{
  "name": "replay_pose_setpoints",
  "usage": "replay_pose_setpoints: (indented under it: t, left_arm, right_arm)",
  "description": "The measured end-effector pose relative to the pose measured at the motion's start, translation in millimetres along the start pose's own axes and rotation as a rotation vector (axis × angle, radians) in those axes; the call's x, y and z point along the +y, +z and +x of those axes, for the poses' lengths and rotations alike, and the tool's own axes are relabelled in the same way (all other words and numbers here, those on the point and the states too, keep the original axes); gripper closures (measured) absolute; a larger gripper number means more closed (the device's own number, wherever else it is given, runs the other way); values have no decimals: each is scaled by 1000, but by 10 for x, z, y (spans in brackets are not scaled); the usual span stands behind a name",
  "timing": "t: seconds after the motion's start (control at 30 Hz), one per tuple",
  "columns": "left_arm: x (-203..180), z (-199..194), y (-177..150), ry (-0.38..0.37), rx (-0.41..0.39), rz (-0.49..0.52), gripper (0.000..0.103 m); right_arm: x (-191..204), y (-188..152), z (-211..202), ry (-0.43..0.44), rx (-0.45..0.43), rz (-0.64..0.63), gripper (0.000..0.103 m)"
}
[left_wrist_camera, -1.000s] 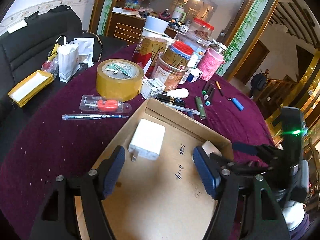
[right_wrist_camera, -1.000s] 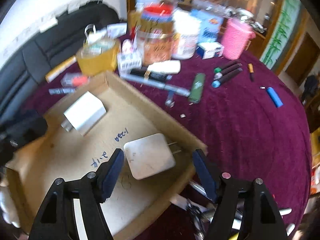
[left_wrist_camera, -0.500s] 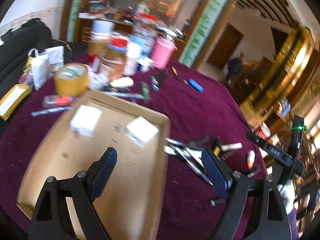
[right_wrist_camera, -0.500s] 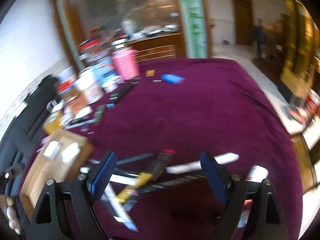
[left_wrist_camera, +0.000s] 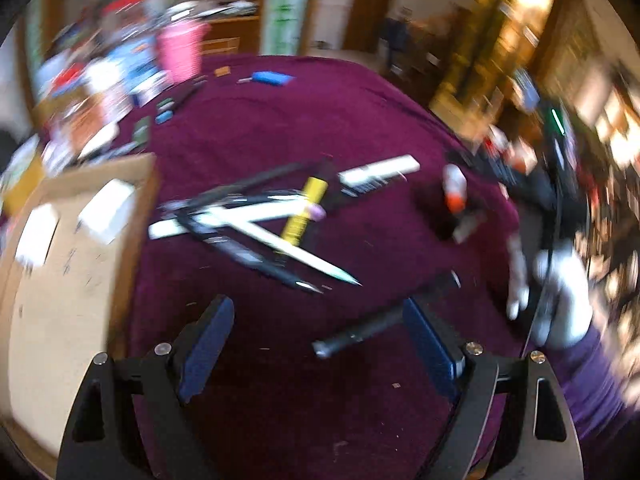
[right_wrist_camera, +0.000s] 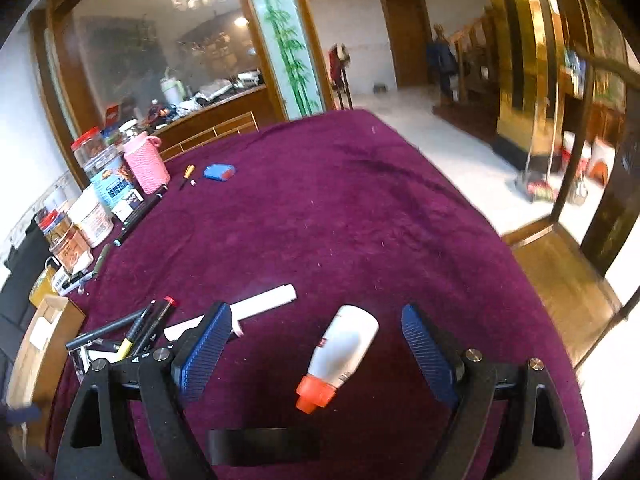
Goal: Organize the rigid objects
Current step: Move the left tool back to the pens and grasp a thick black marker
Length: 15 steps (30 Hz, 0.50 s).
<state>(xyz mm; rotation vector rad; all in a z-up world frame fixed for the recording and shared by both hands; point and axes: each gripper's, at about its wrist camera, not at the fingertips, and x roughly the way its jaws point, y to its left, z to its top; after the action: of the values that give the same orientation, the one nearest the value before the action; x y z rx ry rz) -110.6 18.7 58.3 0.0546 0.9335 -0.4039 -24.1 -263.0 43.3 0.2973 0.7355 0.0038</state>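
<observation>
A white bottle with an orange cap [right_wrist_camera: 345, 354] lies on the purple cloth between the open fingers of my right gripper [right_wrist_camera: 316, 348], untouched. It also shows in the blurred left wrist view [left_wrist_camera: 454, 188]. A heap of pens, markers and a yellow highlighter [left_wrist_camera: 304, 210] lies in the middle; it shows at the left in the right wrist view [right_wrist_camera: 132, 330]. A black pen [left_wrist_camera: 360, 330] lies between the open fingers of my left gripper [left_wrist_camera: 318, 340]. The cardboard box [left_wrist_camera: 132, 168] holds two white chargers [left_wrist_camera: 106, 210].
Jars, a pink cup [right_wrist_camera: 146, 162], a blue lighter [right_wrist_camera: 218, 171] and markers crowd the far left of the table. The table edge runs along the right, with a wooden chair [right_wrist_camera: 560, 256] beyond it. The box corner shows at far left [right_wrist_camera: 60, 308].
Both grippers swung right, away from the box. The right one left a charger in the box and now straddles the white bottle. The left one now faces the pen heap.
</observation>
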Motion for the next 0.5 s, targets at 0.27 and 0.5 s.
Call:
replay_pose_setpoints:
  t: [0.27,0.5]
  left_arm:
    - [-809,390,-138,51,26,404,19]
    - [-827,553,-98,5,117,421,80]
  right_arm:
    - [-42,-11,-18,53,3,29,13]
    - [-145,-34,-12,73,15,85,13]
